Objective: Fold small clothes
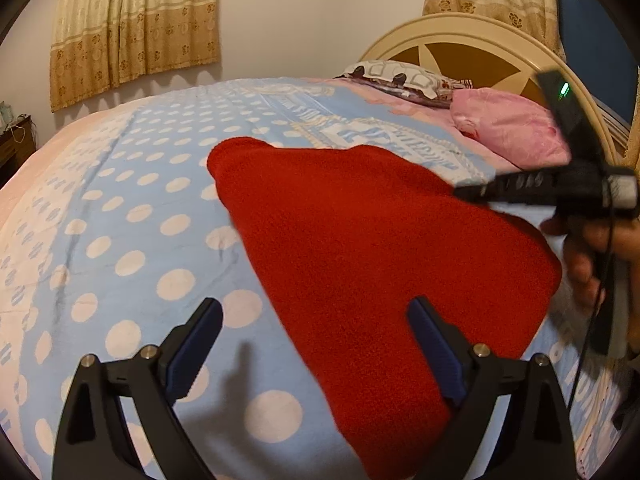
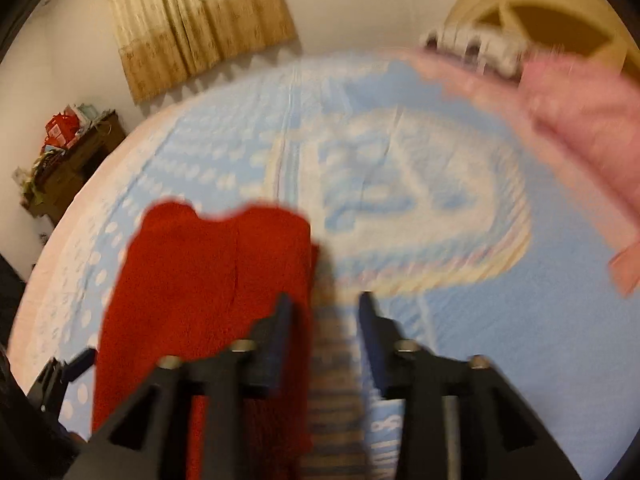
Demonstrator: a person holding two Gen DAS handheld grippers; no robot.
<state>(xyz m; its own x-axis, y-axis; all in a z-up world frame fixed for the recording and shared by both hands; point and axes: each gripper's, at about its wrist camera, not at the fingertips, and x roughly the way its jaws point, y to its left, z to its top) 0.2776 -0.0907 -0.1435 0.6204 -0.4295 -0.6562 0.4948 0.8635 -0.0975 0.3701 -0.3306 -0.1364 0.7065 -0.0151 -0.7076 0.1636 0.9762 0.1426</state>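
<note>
A red knitted garment lies flat on the bed, folded lengthwise into a long shape. My left gripper hovers over its near edge with the jaws wide open; the right finger is above the red cloth and the left one above the sheet. The right wrist view is blurred. There the garment lies to the left, and my right gripper stands partly open at its right edge. Only the sheet shows between those pads. A person's hand holds that right gripper at the garment's far right side.
The bed has a light blue sheet with white dots. A pink blanket and a patterned pillow lie by the cream headboard. Beige curtains hang on the back wall. A cluttered wooden cabinet stands left of the bed.
</note>
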